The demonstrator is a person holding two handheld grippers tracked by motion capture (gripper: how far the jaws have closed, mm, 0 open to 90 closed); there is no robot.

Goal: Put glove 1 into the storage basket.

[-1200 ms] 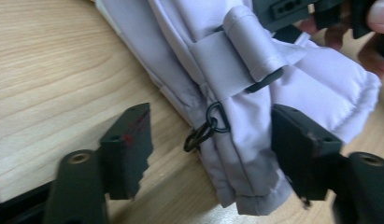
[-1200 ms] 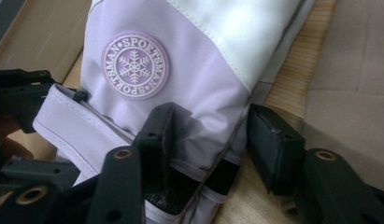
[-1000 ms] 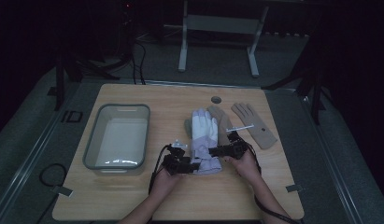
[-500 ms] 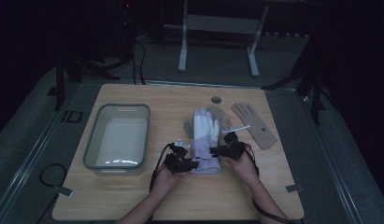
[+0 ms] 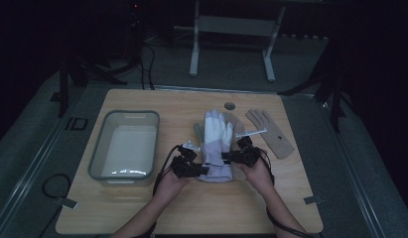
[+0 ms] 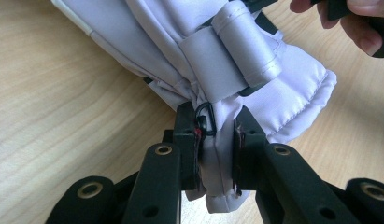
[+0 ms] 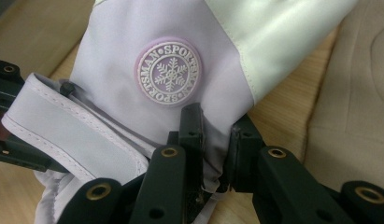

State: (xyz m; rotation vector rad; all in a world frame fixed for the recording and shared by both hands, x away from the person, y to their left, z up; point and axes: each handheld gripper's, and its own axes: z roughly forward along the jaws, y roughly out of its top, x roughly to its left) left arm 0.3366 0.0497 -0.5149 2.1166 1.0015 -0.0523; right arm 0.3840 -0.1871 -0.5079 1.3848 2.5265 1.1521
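Both grippers have just pinched shut on the white glove (image 5: 215, 148), right of the tub (image 5: 123, 145). The left gripper (image 6: 213, 154) grips its cuff edge. The right gripper (image 7: 215, 149) grips the cuff's other side.

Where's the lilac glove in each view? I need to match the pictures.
High view: lilac glove at table centre, cuff toward the person, between both grippers.
Left gripper view: it spans the top and middle; cuff fabric is pinched between the fingers.
Right gripper view: it covers the upper left and centre, with cuff fabric between the fingers.
Shared landmark: the cuff strap, also at lower left in the right gripper view.
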